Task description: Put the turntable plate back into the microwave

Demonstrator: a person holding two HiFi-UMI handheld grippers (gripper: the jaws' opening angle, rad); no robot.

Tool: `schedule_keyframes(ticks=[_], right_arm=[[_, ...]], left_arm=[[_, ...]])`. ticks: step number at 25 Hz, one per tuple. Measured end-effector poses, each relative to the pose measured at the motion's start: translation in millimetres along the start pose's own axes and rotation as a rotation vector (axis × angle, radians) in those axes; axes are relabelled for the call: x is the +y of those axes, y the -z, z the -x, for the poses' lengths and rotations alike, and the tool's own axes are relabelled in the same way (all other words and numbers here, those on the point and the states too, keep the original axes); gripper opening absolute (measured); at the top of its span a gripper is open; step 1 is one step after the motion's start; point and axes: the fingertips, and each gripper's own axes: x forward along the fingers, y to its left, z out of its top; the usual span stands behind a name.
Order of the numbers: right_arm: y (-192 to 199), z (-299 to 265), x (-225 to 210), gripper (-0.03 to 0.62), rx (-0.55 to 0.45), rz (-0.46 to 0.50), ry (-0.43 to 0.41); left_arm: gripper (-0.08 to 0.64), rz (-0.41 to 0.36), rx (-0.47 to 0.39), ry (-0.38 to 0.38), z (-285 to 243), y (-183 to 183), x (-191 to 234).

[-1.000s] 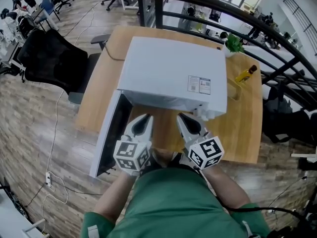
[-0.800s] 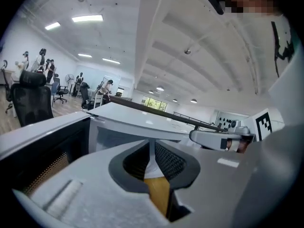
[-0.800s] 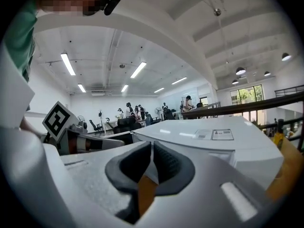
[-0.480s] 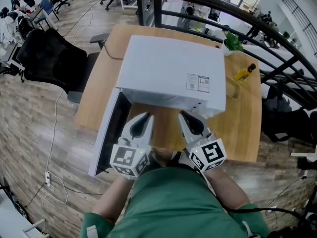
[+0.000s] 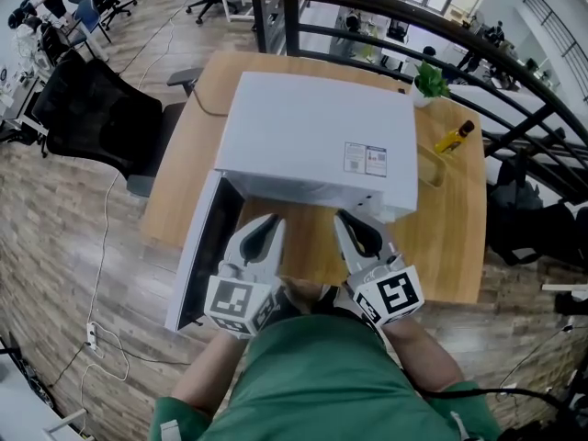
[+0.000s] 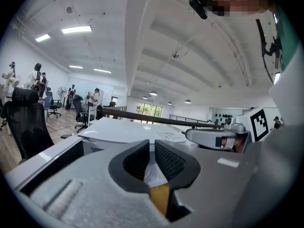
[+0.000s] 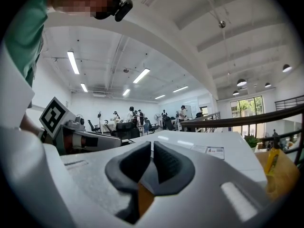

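A white microwave [image 5: 317, 141] stands on the wooden table [image 5: 450, 237], its door [image 5: 204, 251] swung open to the left. No turntable plate shows in any view. My left gripper [image 5: 267, 220] and right gripper [image 5: 349, 219] hang side by side just in front of the microwave's open front, both shut with nothing between the pads. In the left gripper view the shut jaws [image 6: 153, 151] point level at the microwave's top [image 6: 128, 129]. The right gripper view shows its shut jaws [image 7: 152, 158] facing that same top [image 7: 204, 151]. The cavity is hidden.
A yellow bottle [image 5: 455, 137] and a small potted plant [image 5: 430, 83] stand at the table's far right. A black office chair [image 5: 92, 108] sits left of the table. A dark railing [image 5: 386, 39] runs behind it.
Both grippers have risen a little in front of the microwave and rolled slightly. Their jaws stayed shut and nothing was picked up.
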Motion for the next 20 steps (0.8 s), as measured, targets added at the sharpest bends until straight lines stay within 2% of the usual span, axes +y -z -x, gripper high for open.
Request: schedule_keyframes(ticks=[20], right_arm=[[1.8,0.5,-1.7,0.008,0.001,0.001,-0.015]], left_arm=[[0.043,-0.008,0.009,-0.006,-5.9,3.4,-2.5]])
